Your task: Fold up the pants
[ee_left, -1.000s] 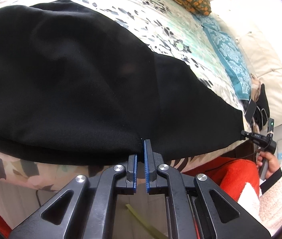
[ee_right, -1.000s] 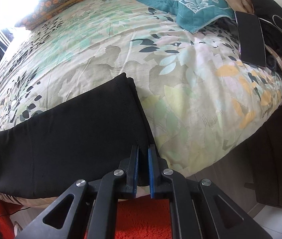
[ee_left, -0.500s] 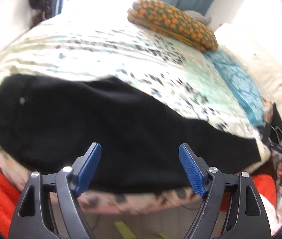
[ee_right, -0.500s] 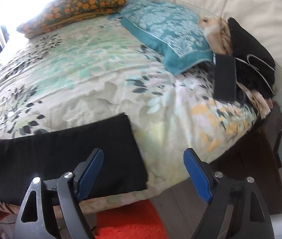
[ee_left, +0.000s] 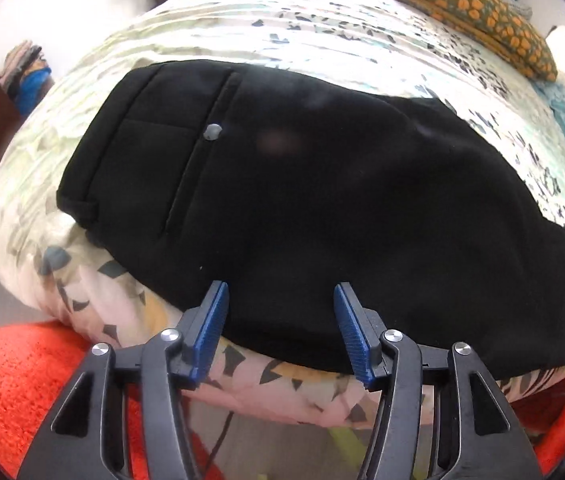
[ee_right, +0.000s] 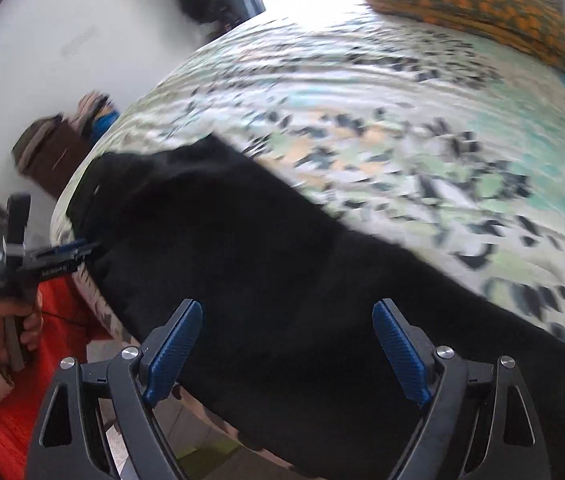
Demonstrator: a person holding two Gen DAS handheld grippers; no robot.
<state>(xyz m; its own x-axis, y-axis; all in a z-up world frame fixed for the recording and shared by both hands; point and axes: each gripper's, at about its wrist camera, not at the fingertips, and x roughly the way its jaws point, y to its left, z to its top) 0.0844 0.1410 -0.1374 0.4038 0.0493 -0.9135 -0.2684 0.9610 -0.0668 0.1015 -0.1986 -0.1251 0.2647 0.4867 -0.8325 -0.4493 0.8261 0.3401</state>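
Nearest to us, both tools have let go: a second ago each was clenched on the near edge of the black pants, and now the left tool (ee_left: 280, 322) stands with its blue pads spread apart, hovering just above the near hem of the cloth at 6 o'clock, grasping nothing. The right tool (ee_right: 288, 354) is likewise released, its pads wide and the fabric passing under them untouched; its view is blurred, so we judge it is swinging toward the waist end. The pants (ee_left: 322, 200) now lie flat along the near edge of the bed (ee_left: 322, 40), folded leg on leg, with the waistband and a metal button (ee_left: 213, 132) toward 10 o'clock in the left view. In the right view the left hand (ee_right: 14, 328) grips its handle at 9 o'clock, beside the waist. We read this as the lengthwise fold being finished and laid down; what is left is the crosswise fold, which calls for fresh grips. Farther off, at 1 o'clock, an orange-patterned pillow (ee_left: 466, 12) rests on the floral cover.
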